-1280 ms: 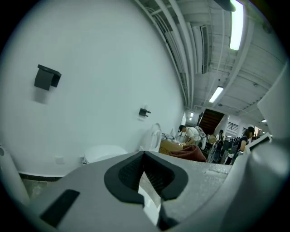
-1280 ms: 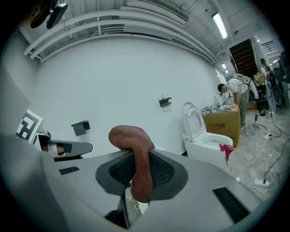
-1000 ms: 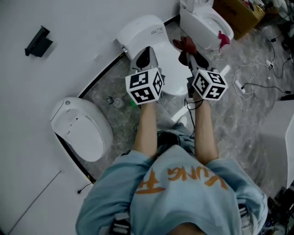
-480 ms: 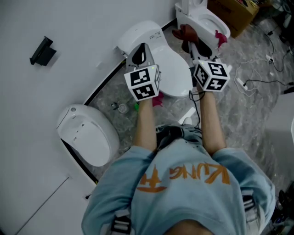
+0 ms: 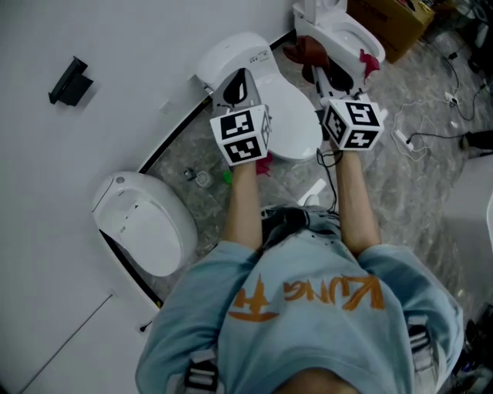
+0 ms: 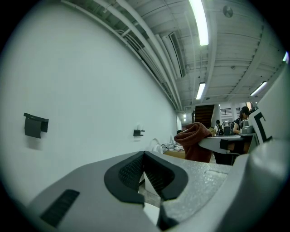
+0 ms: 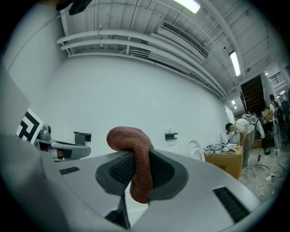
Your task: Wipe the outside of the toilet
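Right gripper (image 7: pixel 136 158) clamps cloth (image 7: pixel 129 138); left gripper (image 6: pixel 144 156) closed, empty. Toilet (image 5: pixel 291 115) top centre. Cloth looks off the shell: approach or lift-off, can't tell. Any wipe needs contact.

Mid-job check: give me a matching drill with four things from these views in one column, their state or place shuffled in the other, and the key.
Things:
1. left gripper
2. right gripper
3. cardboard box
4. black bracket

States or places:
A. on the white wall, far left in the head view
B. jaws shut on a reddish-brown cloth
C. top right corner of the head view
D. jaws together, nothing between them

Pairs: 1-D, 2-B, 3-C, 4-A
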